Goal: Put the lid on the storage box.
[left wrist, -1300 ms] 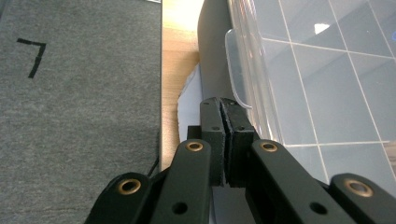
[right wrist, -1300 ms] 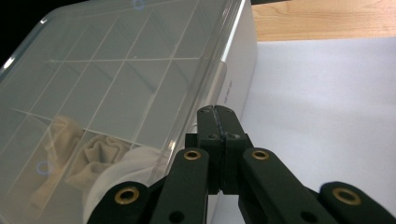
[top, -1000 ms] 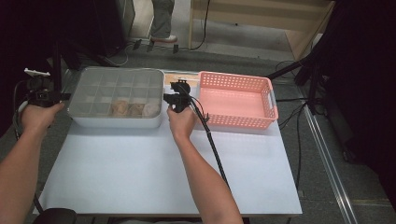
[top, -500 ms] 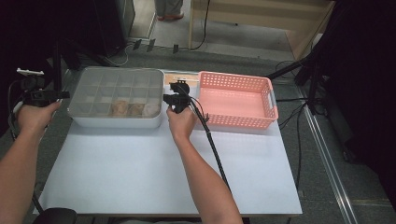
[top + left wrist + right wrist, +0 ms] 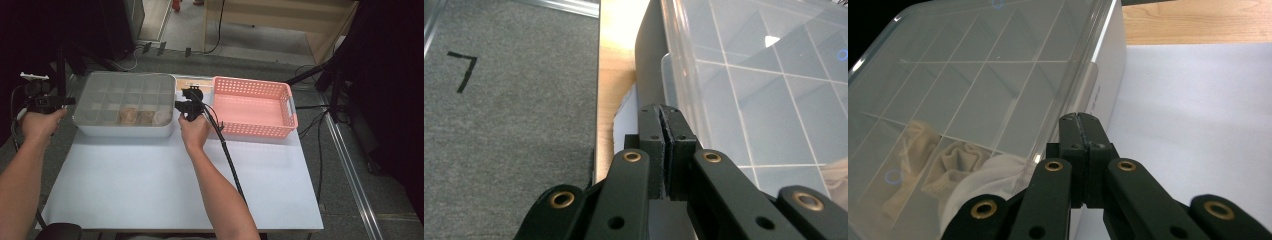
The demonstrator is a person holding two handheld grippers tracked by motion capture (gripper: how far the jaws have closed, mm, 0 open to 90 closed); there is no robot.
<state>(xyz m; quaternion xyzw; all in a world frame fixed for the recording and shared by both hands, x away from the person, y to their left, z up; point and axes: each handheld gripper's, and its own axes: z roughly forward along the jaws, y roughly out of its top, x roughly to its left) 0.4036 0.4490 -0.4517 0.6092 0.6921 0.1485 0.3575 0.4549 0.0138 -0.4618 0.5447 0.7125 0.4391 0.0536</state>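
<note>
- Clear divided box (image 5: 124,104) with a clear lid (image 5: 973,75) on it stands at the far left of the counter (image 5: 165,195). The lid is down over a grid of compartments.
- Compartments nearest the person hold rolled fabric: two beige bundles (image 5: 137,116) and a white one (image 5: 993,175); the other cells look empty through the lid.
- Pink slotted basket (image 5: 252,106) sits to the right of the box, apart from it, with nothing in it.
- Left tongs (image 5: 663,150) at the box's left end, jaws pressed together. In the left gripper view the tips sit just beside the lid's edge; a grip on the rim cannot be confirmed.
- Right tongs (image 5: 1082,150) at the box's right end, jaws fully together, tips just beside the lid's rim tab; contact cannot be told.
- Fabric seen through the hazy lid; its exact kind is unclear. The box's near wall hides the lower part of the bundles in the high view.
</note>
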